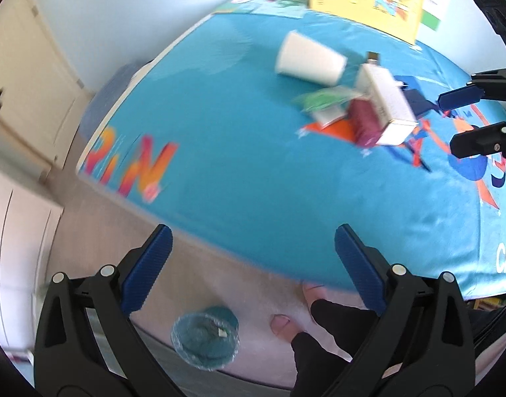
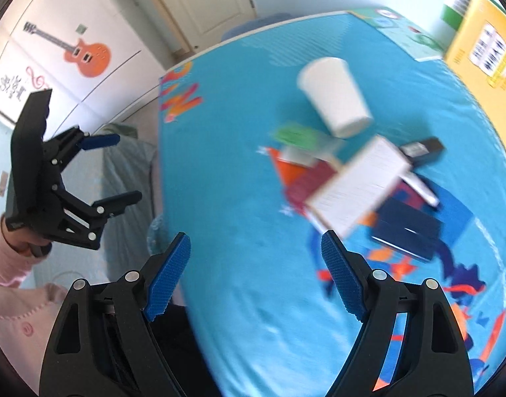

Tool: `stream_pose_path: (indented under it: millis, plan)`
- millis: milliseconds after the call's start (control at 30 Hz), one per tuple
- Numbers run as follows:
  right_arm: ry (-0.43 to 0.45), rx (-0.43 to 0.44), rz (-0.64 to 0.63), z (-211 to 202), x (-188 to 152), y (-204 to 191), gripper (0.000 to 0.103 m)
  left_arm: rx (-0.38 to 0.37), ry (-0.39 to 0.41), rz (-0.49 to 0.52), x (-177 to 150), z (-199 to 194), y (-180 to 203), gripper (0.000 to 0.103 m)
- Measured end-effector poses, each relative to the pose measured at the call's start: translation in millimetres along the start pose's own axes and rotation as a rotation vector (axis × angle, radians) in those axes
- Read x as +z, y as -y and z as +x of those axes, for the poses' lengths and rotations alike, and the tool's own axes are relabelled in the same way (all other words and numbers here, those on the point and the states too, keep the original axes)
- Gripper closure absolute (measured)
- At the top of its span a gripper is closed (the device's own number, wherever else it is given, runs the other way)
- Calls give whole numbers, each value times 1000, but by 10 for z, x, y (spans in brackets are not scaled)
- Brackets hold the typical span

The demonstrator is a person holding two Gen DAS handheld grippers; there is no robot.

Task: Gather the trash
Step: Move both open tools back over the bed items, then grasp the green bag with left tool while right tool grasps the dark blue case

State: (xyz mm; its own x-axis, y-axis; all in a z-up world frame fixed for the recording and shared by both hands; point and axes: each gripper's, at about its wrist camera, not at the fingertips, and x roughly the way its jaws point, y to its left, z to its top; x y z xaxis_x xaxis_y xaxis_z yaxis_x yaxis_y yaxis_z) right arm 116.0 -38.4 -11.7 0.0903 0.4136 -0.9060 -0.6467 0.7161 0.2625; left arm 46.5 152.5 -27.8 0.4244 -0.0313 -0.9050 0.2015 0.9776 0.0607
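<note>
Both grippers hang empty above the near edge of the table: the left gripper [image 1: 253, 264] has its blue pads spread wide with nothing between them, and the right gripper [image 2: 256, 274] is likewise parted and holds nothing. The trash lies together in one loose heap on the turquoise printed tablecloth [image 1: 239, 152], well beyond either tool: a white paper cup [image 1: 310, 58] tipped on its side, a white carton [image 1: 387, 106] leaning over a dark red packet [image 1: 363, 122], and a crumpled green wrapper [image 1: 319, 99] beside them. In the right wrist view a dark blue flat packet [image 2: 406, 228] and a small black object [image 2: 421, 150] sit just past the carton. Down on the floor by the person's foot, a bin lined with a clear bag [image 1: 205, 339] stands open at the table's near side, probably set there so each piece can be dropped straight off the edge. With jaws apart and aimed steeply down, the tools look readied for a first pick, most likely the cup or the carton.
</note>
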Motion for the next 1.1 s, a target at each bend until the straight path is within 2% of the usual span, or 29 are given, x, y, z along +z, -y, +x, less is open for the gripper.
stream_pose_path:
  millis: [200,500,933,1100]
  plan:
    - [-10,-41,15,-96,-153,525,22,1,-6,95,456,161,324,7]
    - [-65,-112,-36,2,-257,1084,22,16,-42,207,904,490,560,7]
    - [-138,-122,-142,336,-157,1428,22,24,-95,295,1316,1020,661,7]
    - [-164,-112,-172,454,-120,1481,22,-10,-113,316,1362,1134,669,7]
